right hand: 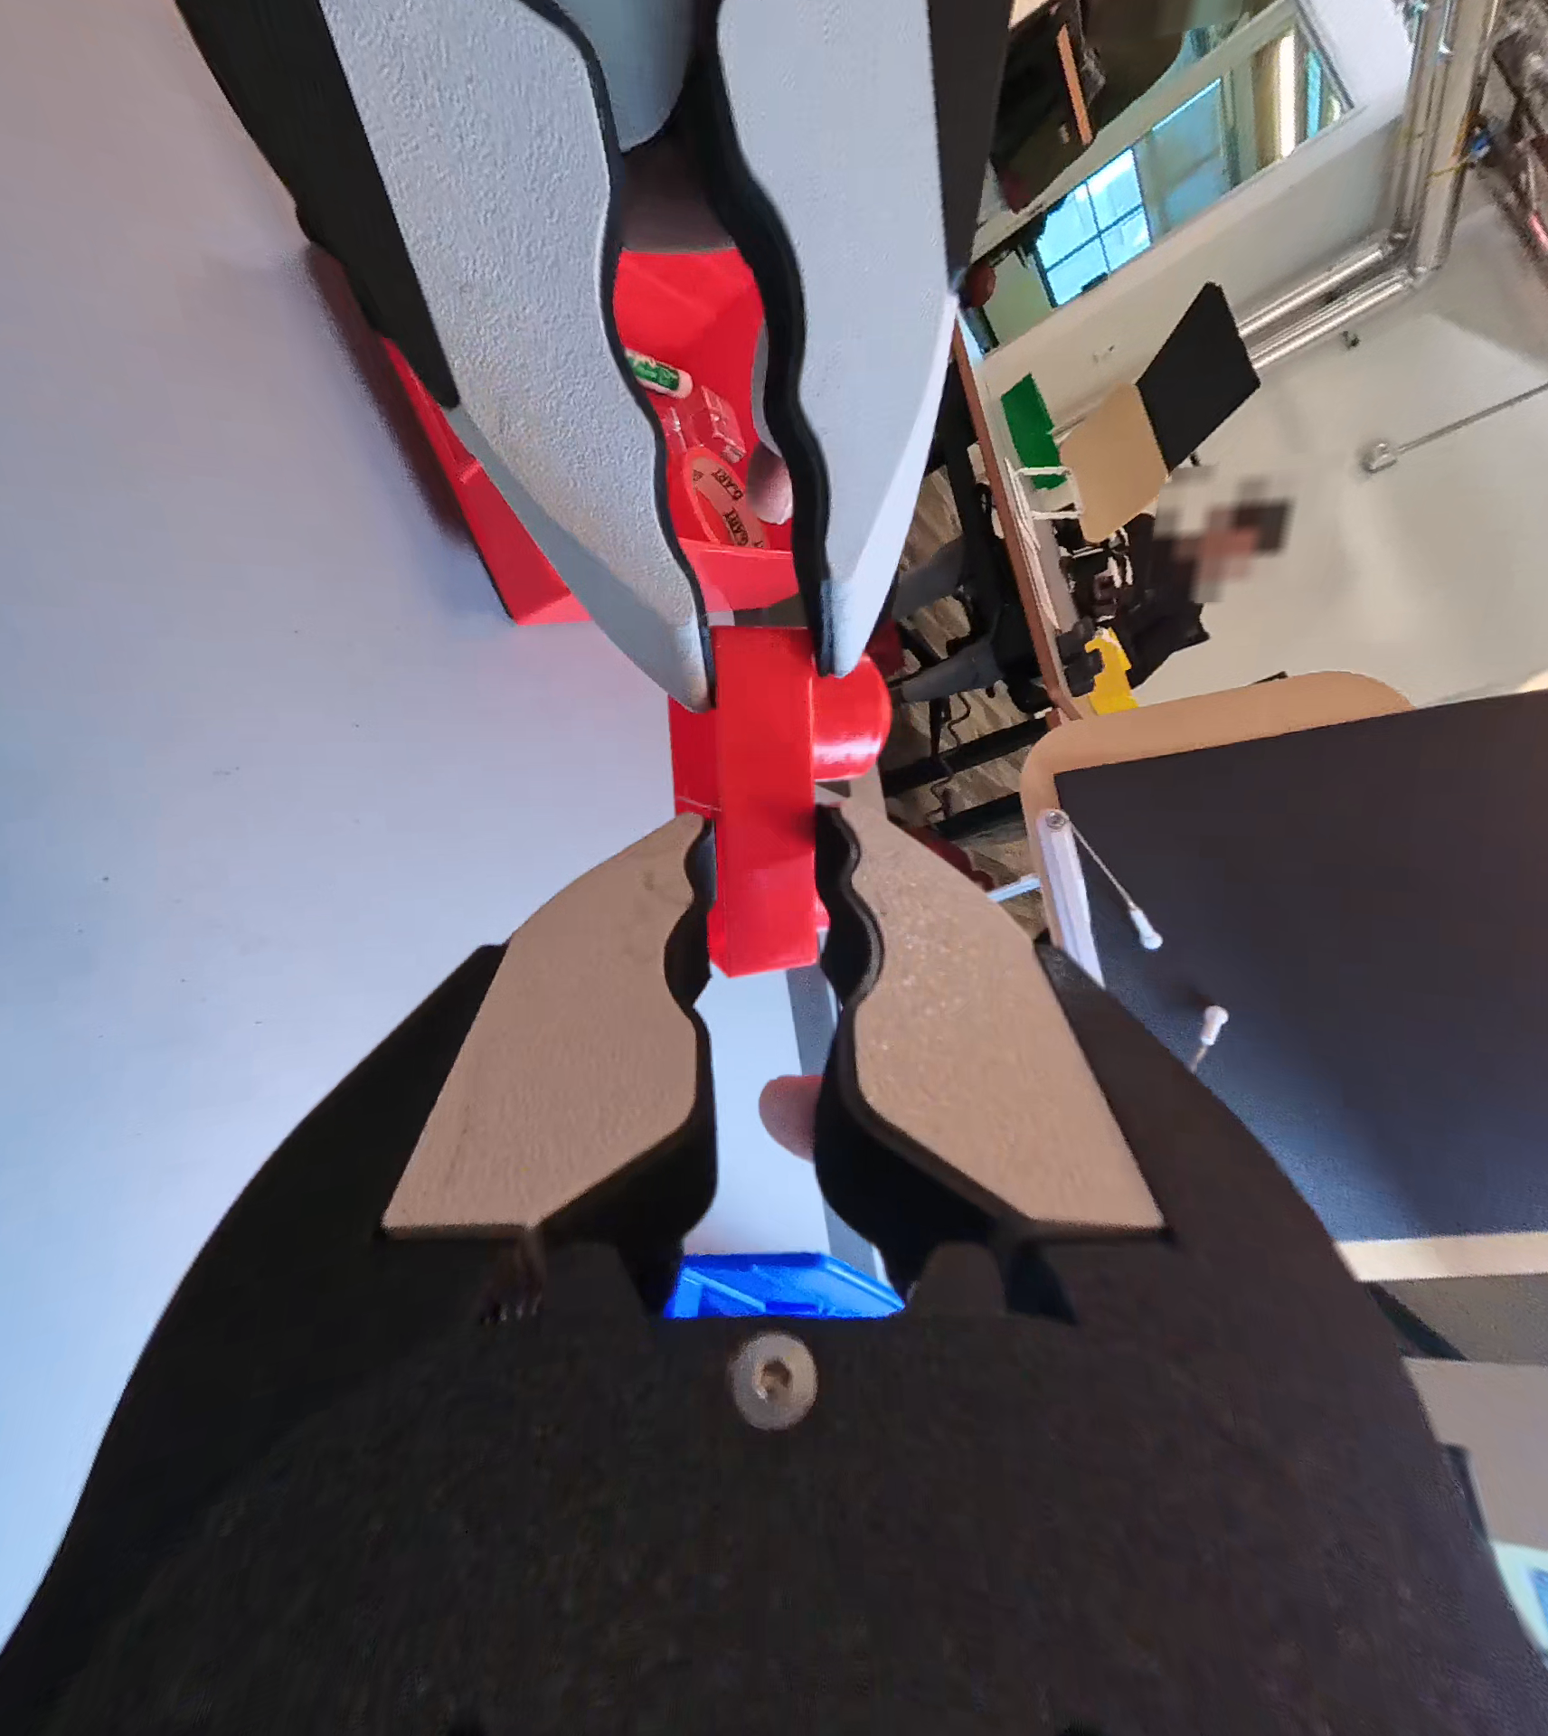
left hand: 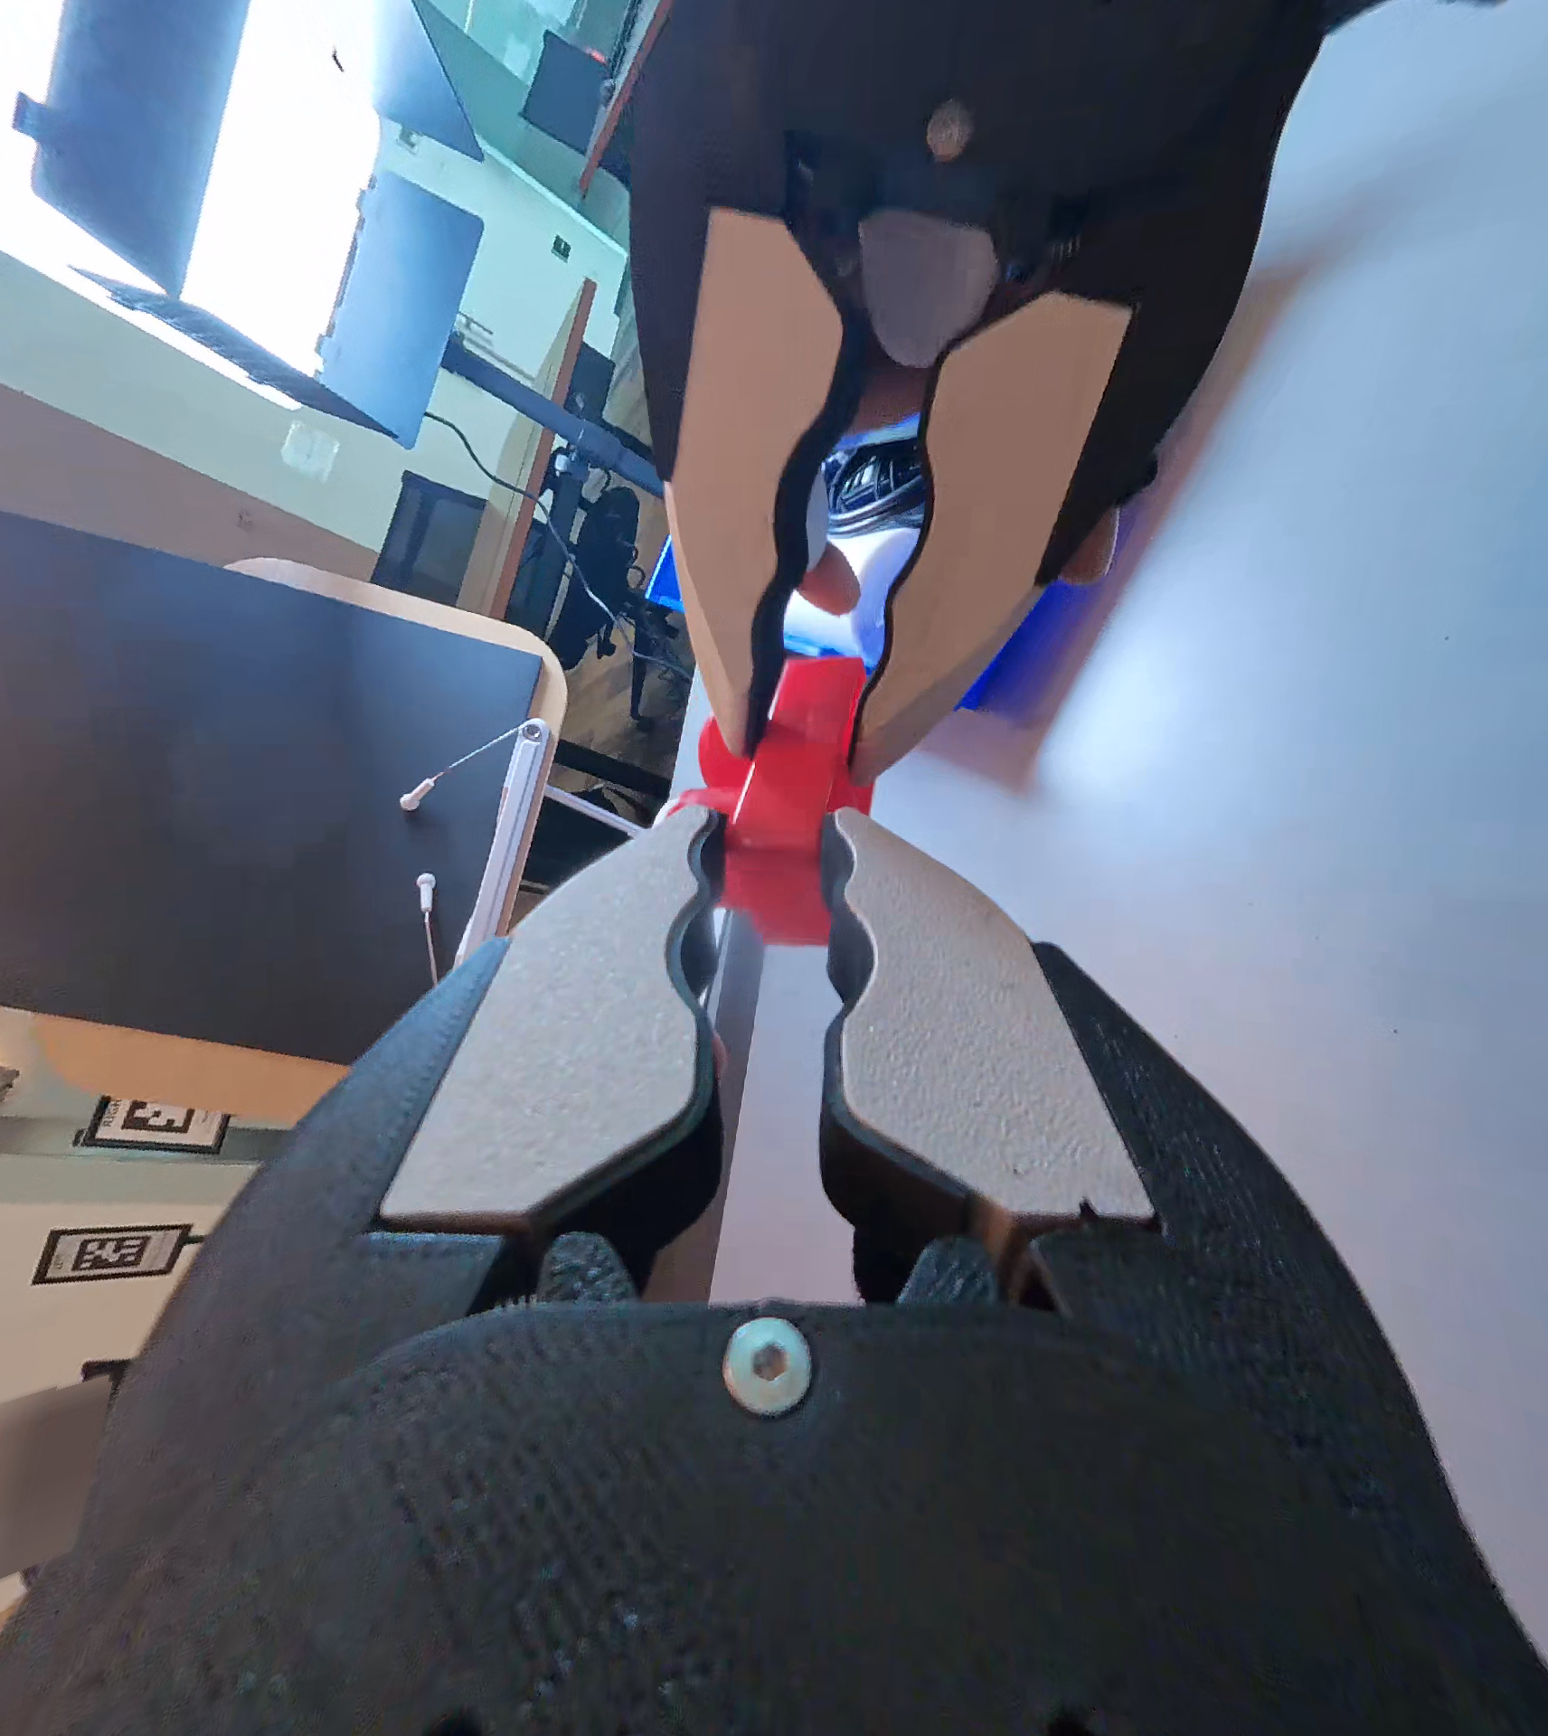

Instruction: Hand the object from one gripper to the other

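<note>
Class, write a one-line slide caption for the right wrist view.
Both hand-held grippers, right and left, clamp one red part mid-handover above a white table.

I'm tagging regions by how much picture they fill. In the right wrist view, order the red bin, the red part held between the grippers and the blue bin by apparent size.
1. red bin, though the other gripper hides much of it.
2. red part.
3. blue bin, only a sliver showing behind this gripper's body, so its rank is unsure.

Workshop-like lab: exposed ducts, marker tags (printed), desks.
</note>
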Available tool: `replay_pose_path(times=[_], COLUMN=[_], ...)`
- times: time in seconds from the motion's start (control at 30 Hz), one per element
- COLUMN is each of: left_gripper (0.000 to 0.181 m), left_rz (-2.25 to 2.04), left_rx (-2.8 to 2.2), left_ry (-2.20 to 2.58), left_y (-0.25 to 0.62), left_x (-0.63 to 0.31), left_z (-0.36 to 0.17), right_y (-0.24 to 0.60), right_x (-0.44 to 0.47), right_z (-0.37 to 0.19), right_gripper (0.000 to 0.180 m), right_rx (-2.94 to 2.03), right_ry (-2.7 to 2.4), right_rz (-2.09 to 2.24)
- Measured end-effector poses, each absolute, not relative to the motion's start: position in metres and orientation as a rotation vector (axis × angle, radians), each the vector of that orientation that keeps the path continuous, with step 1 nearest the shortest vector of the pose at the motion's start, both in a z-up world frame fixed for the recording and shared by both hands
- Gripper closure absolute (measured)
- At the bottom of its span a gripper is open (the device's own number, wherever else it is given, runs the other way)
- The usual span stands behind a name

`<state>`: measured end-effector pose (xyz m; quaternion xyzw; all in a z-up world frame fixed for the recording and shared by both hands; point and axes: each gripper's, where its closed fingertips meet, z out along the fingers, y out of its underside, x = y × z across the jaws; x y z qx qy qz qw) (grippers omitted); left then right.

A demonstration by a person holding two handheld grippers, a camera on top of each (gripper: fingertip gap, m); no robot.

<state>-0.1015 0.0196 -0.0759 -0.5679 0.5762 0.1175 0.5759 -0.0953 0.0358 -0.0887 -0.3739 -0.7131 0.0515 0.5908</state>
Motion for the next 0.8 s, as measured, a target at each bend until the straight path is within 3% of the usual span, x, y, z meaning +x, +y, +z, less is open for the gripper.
replay_pose_path(times=[0.17, 0.4, 0.57, 0.8], left_gripper=[0.161, 0.146, 0.161, 0.162], left_rz=[0.061, -0.252, -0.31, -0.32], left_rx=[-1.321, -1.336, -1.304, -1.242], left_ry=[1.248, 1.139, 1.146, 1.114], left_y=[0.018, 0.016, 0.008, 0.001], left_x=[-0.096, -0.103, -0.099, -0.093], left_z=[-0.067, -0.059, -0.053, -0.039], right_y=[0.037, 0.031, 0.022, 0.023], right_x=[-0.092, -0.087, -0.089, -0.088], right_z=[-0.084, -0.061, -0.05, -0.044], right_gripper=[0.162, 0.162, 0.162, 0.162], right_rx=[-0.876, -0.849, -0.822, -0.811], right_ry=[-1.631, -1.522, -1.473, -1.431], right_rz=[0.224, 0.43, 0.529, 0.54])
